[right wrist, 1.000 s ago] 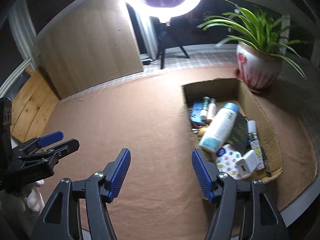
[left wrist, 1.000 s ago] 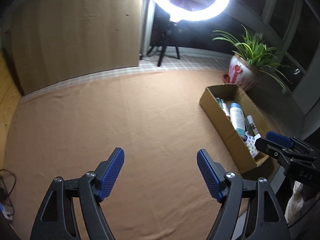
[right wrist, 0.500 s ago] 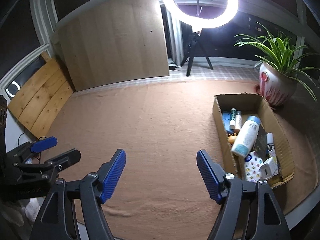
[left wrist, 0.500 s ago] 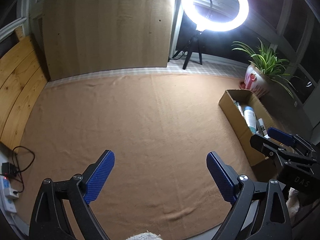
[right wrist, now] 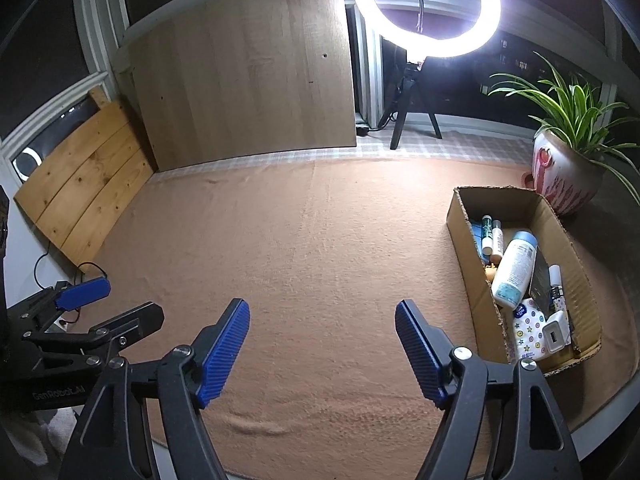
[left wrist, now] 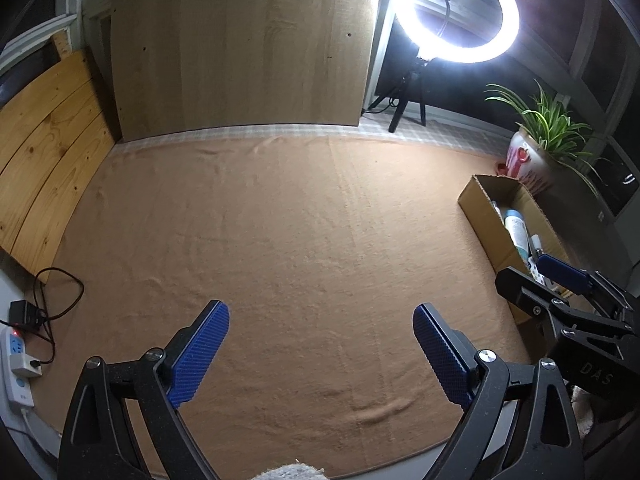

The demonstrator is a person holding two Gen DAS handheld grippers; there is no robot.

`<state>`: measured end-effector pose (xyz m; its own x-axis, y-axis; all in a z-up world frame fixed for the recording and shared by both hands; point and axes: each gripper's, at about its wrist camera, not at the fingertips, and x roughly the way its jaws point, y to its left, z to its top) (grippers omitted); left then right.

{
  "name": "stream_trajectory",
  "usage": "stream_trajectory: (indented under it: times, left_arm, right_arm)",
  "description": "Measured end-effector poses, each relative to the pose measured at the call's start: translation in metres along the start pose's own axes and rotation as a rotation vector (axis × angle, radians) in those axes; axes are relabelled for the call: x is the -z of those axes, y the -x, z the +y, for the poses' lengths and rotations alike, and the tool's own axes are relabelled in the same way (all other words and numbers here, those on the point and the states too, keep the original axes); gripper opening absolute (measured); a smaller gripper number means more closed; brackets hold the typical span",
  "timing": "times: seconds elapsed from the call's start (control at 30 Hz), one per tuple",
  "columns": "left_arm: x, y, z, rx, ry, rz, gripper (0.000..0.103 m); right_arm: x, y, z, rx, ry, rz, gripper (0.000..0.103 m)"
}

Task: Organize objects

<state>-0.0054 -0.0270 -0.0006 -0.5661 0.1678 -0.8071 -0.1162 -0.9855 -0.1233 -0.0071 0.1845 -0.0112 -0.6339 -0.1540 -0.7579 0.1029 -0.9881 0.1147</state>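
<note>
**Both Grippers Released Above the Brown Cloth; Objects Collected in the Cardboard Box**

The left gripper (left wrist: 320, 344) hangs over the brown cloth (left wrist: 288, 240) that covers the desk. Its jaws stand wide apart with nothing between them; they have just been opening. The right gripper (right wrist: 322, 348) also hangs over the cloth, jaws released and empty, and these too have just been opening.

In the right wrist view the cardboard box (right wrist: 464, 248) sits at 3 o'clock, near the cloth's right edge. It holds a white bottle with a blue cap (right wrist: 514, 272) lying tilted, two slim tubes (right wrist: 491, 234) at its far end, a dark flat pack (right wrist: 540, 284), a star-printed packet (right wrist: 528, 334) and a white charger plug (right wrist: 556, 334) at its near end. The bottle's label carries print too small to read.

Readable writing: "GenRobot.AI" on the left gripper's body, seen at 8 o'clock in the right wrist view; "DAS" on the right gripper's body, seen at 4 o'clock in the left wrist view.

A ring light (right wrist: 426, 8) on a tripod stands at 1 o'clock. A potted plant (right wrist: 568, 176) stands at 2 o'clock, just beyond the box. A power strip (left wrist: 16, 372) with a red indicator lies at 8 o'clock in the left wrist view.
</note>
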Motion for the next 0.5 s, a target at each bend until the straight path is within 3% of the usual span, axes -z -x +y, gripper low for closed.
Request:
stream_trajectory:
  times: [0.5]
  left_arm:
    - [-0.0076, -0.0091, 0.0049, -0.013, 0.012, 0.002, 0.095]
  right_arm:
    - [-0.0042, -0.0088, -0.0015, 0.031, -0.012, 0.006, 0.072]
